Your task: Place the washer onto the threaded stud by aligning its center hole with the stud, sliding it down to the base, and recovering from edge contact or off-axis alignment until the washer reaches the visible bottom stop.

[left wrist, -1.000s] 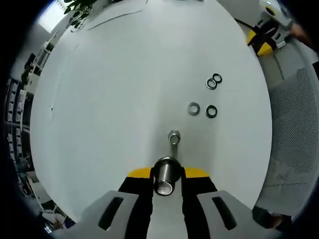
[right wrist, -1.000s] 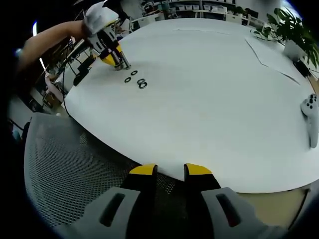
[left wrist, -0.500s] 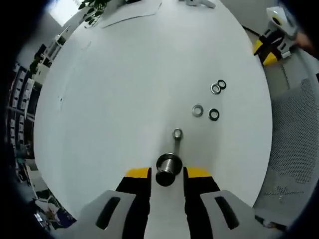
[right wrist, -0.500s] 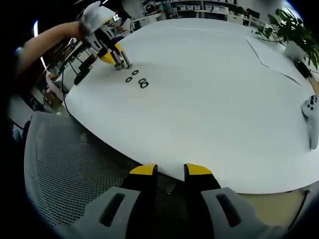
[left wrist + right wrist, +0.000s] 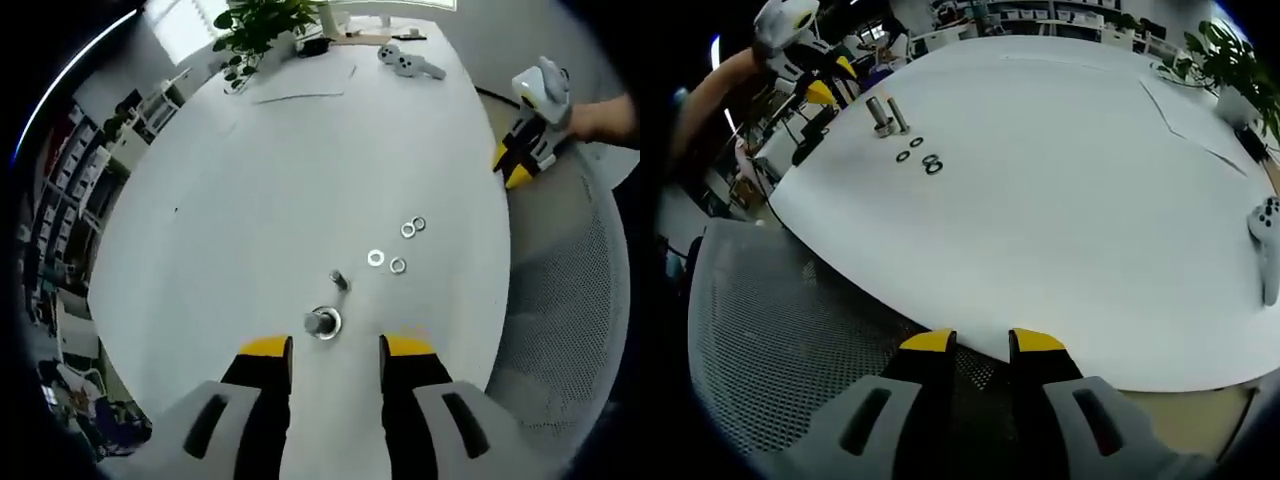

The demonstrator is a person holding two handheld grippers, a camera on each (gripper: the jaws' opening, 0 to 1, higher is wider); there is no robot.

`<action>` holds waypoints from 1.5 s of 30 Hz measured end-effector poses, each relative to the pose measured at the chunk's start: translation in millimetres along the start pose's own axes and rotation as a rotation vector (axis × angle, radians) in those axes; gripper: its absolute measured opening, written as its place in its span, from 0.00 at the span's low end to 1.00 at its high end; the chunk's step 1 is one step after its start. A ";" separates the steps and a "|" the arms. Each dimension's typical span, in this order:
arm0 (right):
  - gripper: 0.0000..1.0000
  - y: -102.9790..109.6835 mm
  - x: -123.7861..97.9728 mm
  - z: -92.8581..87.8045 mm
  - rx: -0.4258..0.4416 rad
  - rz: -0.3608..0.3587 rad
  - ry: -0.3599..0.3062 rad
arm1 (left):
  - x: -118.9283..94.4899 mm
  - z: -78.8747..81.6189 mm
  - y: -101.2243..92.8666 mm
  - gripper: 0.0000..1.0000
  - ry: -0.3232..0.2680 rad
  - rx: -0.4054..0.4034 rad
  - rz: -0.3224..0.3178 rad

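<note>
Threaded stud [image 5: 323, 323] upright on table [image 5: 250, 200], left hand-held gripper [image 5: 335, 352] raised above, jaws apart, empty

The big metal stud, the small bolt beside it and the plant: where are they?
Big metal stud [image 5: 322, 323], left gripper view, its top end.
Small bolt [image 5: 340, 281], left gripper view, its head.
Plant [image 5: 262, 22], left gripper view, its leaves.

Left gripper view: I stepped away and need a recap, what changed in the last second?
The left claw let go of the upright threaded metal stud and drew back from it. The four small metal washers lie unmoved on the white table.
</note>
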State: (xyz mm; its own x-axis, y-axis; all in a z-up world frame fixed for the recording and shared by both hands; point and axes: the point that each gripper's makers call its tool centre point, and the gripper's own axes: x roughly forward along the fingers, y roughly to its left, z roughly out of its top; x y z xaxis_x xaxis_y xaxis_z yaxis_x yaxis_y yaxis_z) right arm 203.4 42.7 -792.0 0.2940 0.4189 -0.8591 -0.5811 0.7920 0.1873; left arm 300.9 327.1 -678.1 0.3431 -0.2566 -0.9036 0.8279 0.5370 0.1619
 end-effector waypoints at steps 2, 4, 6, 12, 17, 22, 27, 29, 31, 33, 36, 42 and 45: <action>0.24 0.4 -0.4 0.1 -0.002 0.001 -0.001 | -11.1 -3.2 -2.8 0.35 -0.020 -0.017 0.019; 0.24 0.6 -0.4 0.4 -0.004 0.003 -0.002 | -21.9 -7.0 -4.9 0.35 -0.043 -0.042 0.041; 0.24 0.7 -0.1 0.7 -0.010 0.003 -0.004 | -31.7 -11.6 -7.6 0.35 -0.064 -0.076 0.058; 0.24 1.5 -0.3 1.0 -0.015 0.007 -0.005 | -53.1 -20.2 -12.8 0.36 -0.140 -0.181 0.113; 0.24 1.7 -0.6 2.2 -0.001 0.013 -0.016 | -72.5 -23.5 -13.5 0.34 -0.259 -0.277 0.200; 0.24 1.8 -0.3 2.1 0.002 0.015 -0.015 | -81.9 -26.2 -22.5 0.35 -0.363 -0.350 0.216; 0.24 2.5 0.0 2.1 0.001 0.018 -0.014 | -77.6 -43.5 -37.0 0.37 -0.401 -0.461 0.233; 0.24 2.2 -0.1 1.8 0.005 0.018 -0.015 | -79.7 -46.0 -44.5 0.38 -0.461 -0.522 0.240; 0.24 2.0 0.1 1.8 0.008 0.018 -0.015 | -82.5 -57.3 -45.5 0.38 -0.477 -0.505 0.307; 0.24 2.2 0.2 1.8 0.005 0.018 -0.016 | -85.3 -64.3 -47.6 0.38 -0.517 -0.556 0.338; 0.24 2.2 -0.3 3.1 0.003 0.020 -0.026 | -93.3 -70.8 -43.8 0.45 -0.606 -0.634 0.391; 0.24 1.2 -0.4 2.6 0.013 0.015 -0.025 | -91.2 -81.9 -46.7 0.55 -0.684 -0.716 0.436; 0.24 1.1 -0.3 2.1 0.013 0.014 -0.021 | -86.0 -85.3 -48.4 0.61 -0.705 -0.747 0.460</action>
State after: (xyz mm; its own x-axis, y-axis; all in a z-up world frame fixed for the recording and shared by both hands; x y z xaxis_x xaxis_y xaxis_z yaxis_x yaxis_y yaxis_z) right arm 204.2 44.4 -790.5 0.3020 0.4389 -0.8463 -0.5756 0.7916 0.2052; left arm 193.5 391.7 -642.0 0.9174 -0.1804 -0.3547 0.1662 0.9836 -0.0704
